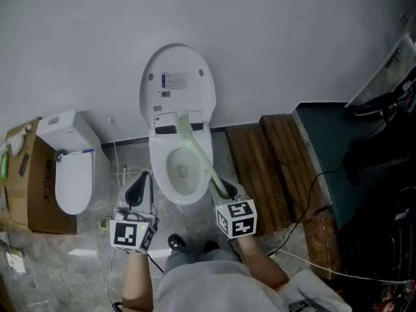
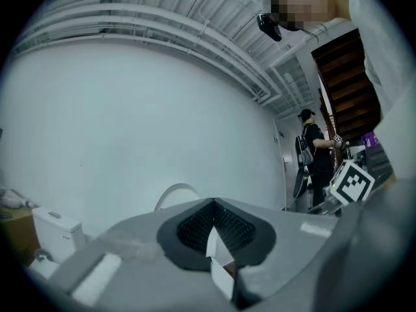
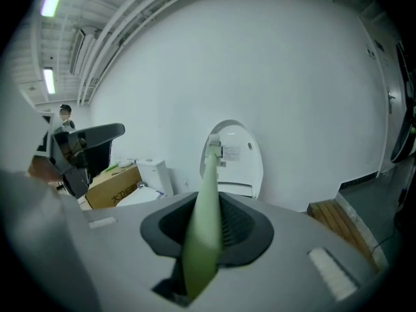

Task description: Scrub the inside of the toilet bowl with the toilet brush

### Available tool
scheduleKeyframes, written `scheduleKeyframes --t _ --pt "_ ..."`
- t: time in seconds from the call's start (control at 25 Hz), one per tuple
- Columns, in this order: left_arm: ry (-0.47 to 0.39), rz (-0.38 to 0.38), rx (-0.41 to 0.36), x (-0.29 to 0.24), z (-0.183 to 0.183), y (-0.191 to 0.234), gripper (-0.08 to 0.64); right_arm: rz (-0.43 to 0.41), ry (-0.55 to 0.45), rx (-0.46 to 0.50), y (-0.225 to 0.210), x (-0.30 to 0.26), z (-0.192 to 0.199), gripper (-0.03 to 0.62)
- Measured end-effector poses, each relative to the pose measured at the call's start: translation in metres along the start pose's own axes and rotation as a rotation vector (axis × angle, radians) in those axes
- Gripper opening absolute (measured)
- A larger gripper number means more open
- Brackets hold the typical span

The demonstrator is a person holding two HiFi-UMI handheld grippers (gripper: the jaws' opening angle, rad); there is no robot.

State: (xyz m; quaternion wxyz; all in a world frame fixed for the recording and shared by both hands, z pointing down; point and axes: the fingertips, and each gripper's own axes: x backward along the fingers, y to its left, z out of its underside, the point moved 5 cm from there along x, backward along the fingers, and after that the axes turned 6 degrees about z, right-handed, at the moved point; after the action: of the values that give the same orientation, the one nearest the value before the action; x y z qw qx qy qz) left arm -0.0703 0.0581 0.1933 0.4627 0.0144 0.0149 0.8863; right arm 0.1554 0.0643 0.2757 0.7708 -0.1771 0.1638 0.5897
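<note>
The white toilet bowl (image 1: 170, 186) stands in the middle of the head view with its lid (image 1: 177, 82) raised against the wall. My right gripper (image 1: 225, 189) is at the bowl's front right rim, shut on the pale green handle of the toilet brush (image 1: 195, 149). The handle slants up and left over the bowl, and its head sits near the seat hinge. In the right gripper view the toilet brush (image 3: 207, 194) rises from between the jaws to a whitish tip before the lid. My left gripper (image 1: 137, 191) hangs left of the bowl, shut, with a small white scrap (image 2: 217, 246) at its seam.
A second white toilet (image 1: 74, 169) and a cardboard box (image 1: 31, 177) stand at the left. Wooden planks (image 1: 273, 168) and a dark platform (image 1: 344, 155) with cables lie to the right. Another person (image 2: 316, 155) stands far off in the left gripper view.
</note>
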Motion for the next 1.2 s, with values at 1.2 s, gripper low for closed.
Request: scheduleKeyframes --t 1.2 --pt "-0.103 -0.111 -0.093 0.041 -0.051 -0.069 0.000 0.035 -0.383 0.112 -0.023 0.109 -0.079 0.078"
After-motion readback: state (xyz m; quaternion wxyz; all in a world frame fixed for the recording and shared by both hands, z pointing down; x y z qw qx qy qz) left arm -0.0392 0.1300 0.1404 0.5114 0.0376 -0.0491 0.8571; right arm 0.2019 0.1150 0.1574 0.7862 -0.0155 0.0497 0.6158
